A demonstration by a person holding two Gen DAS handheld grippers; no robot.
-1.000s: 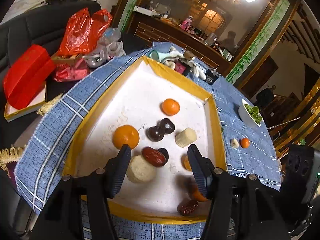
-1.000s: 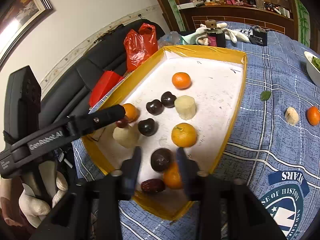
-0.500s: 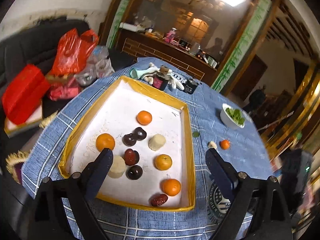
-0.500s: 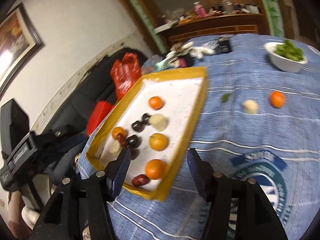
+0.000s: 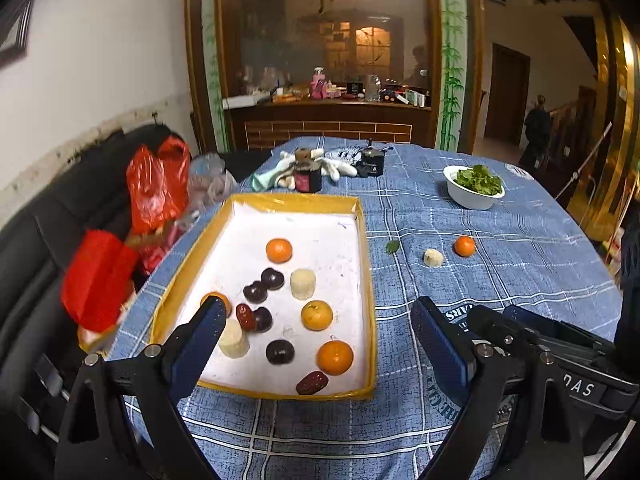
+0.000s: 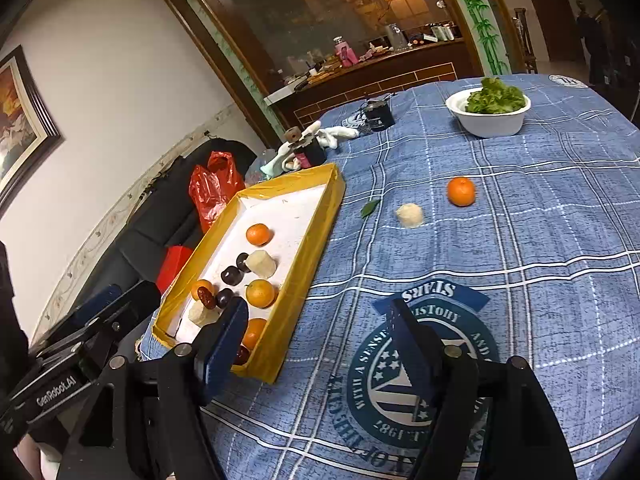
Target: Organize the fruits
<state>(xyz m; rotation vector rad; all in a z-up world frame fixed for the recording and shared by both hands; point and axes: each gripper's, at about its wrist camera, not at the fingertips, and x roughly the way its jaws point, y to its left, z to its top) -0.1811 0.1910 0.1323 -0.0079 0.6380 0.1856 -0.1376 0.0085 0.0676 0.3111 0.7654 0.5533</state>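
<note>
A yellow-rimmed white tray (image 5: 366, 280) (image 6: 308, 256) holds several tangerines, dark plums, red dates and pale cream chunks. A loose tangerine (image 5: 464, 246) (image 6: 461, 191) and a pale chunk (image 5: 433, 257) (image 6: 409, 215) lie on the blue cloth right of the tray. My left gripper (image 5: 320, 344) is open and empty, raised above the tray's near end. My right gripper (image 6: 316, 336) is open and empty above the cloth, beside the tray's near right corner, well short of the loose fruit.
A white bowl of greens (image 5: 474, 188) (image 6: 490, 110) stands at the far right. A small green leaf (image 5: 393, 246) lies by the tray. Jars and a white glove (image 5: 320, 168) sit behind the tray. Red bags (image 5: 156, 184) lie on the black sofa at left.
Both grippers have pulled back and up from the tray, and both have opened wider. The right gripper has swung right over the cloth.
</note>
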